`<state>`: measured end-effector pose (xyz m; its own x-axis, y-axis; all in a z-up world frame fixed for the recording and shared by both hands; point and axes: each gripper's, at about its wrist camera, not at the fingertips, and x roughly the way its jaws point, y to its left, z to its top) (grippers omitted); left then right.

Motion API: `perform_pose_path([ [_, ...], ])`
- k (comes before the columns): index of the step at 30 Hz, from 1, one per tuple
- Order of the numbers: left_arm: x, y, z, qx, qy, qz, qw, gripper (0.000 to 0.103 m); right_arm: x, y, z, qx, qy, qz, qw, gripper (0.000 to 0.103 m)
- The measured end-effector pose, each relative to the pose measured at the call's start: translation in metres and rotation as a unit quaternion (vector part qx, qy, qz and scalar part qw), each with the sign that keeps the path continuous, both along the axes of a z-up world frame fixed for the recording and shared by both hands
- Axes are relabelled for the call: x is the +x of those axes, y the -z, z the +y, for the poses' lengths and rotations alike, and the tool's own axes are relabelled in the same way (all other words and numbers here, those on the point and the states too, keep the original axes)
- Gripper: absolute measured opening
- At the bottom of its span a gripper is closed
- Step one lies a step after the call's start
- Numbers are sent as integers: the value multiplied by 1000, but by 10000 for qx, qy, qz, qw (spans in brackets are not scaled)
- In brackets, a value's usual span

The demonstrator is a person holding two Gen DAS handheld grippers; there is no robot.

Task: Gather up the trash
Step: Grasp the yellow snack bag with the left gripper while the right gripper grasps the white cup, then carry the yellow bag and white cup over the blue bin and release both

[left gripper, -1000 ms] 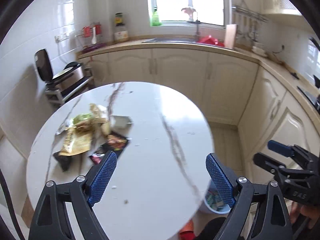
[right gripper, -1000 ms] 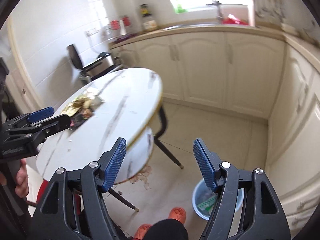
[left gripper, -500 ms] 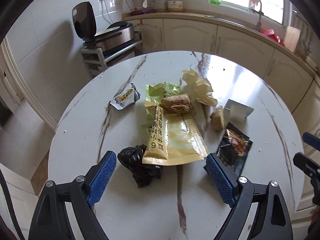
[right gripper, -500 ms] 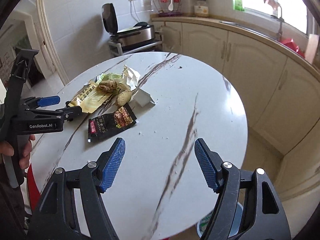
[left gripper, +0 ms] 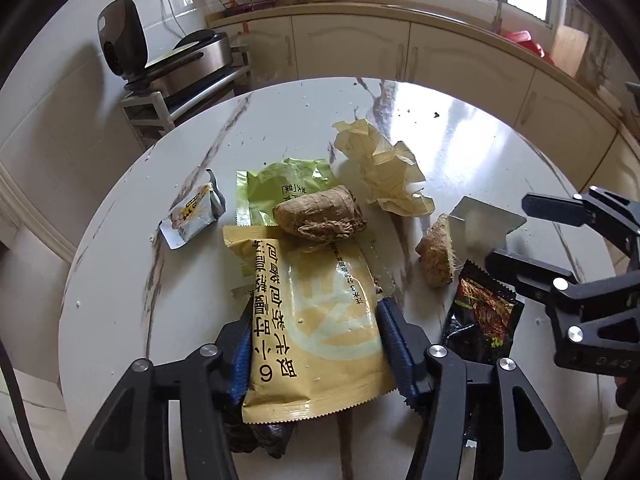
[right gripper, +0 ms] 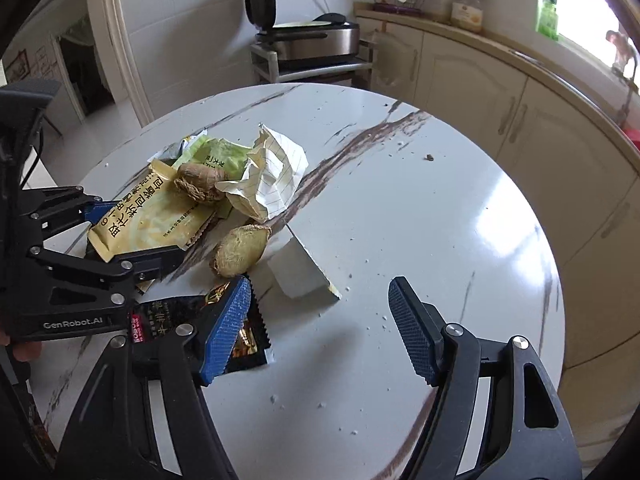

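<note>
Marble table (left gripper: 460, 152) bears crinkled yellow wrapper (left gripper: 316, 320).

Black hand-held gripper (right gripper: 320, 328), blue ridged pads (right gripper: 226, 330), silver screws.

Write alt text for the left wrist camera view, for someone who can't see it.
The left gripper straddles a large yellow snack wrapper on a round marble table, a finger at each long edge. Around it lie a green wrapper, crumpled paper, two brown lumps and a black packet; the right gripper reaches in from the right.

"GenRobot.AI" on left gripper (right gripper: 134, 236)
</note>
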<state>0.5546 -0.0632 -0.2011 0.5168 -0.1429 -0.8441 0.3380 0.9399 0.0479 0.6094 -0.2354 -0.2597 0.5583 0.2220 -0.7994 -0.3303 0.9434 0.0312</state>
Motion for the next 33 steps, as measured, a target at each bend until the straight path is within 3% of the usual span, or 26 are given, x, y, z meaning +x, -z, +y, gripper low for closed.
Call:
perform_pose_path([
  [4,-5,-1,6,-108,-50,-51,9999,42,7,4,6,-70,-209,22,9998,56],
  [11,-22,-12,29,-493,-221,-9,9985,39,5,5,13,-131,-307,-59,9994,21],
  [15,-39,-28,37,-595,-221,-67,9980,39,-12,-9,4,223,-225,-202,9993,21],
  [17,-47,-35,42,-879,-134,112,9960,39,-23,-17,-2,480,-204,-229,9984,21],
  [20,-60,-41,45,-980,-158,244,9948,39,-41,-28,-12,880,-193,-215,9957,21],
  [21,-63,-43,44,-970,-142,341,9946,39,-46,-31,-15,973,-178,-205,9949,21],
  [23,-66,-41,45,-1323,-138,860,9874,39,-59,-36,-21,1002,-116,-261,9946,21],
  [24,-70,-43,44,-1324,-122,887,9871,39,-65,-38,-24,1025,-96,-276,9943,21],
  [26,-75,-41,38,-659,-319,706,9948,39,-78,-41,-29,1075,-76,-290,9938,21],
  [29,-88,-48,32,154,-578,375,9975,38,-98,-45,-39,1135,-37,-359,9929,21],
  [30,-94,-50,26,784,-696,73,9945,38,-103,-45,-42,1195,-31,-367,9922,21],
  [31,-98,-52,21,1164,-755,-133,9902,38,-108,-45,-45,1222,-15,-362,9918,21],
  [33,-106,-59,20,926,-647,-64,9936,38,-117,-45,-52,1258,42,-409,9912,21],
])
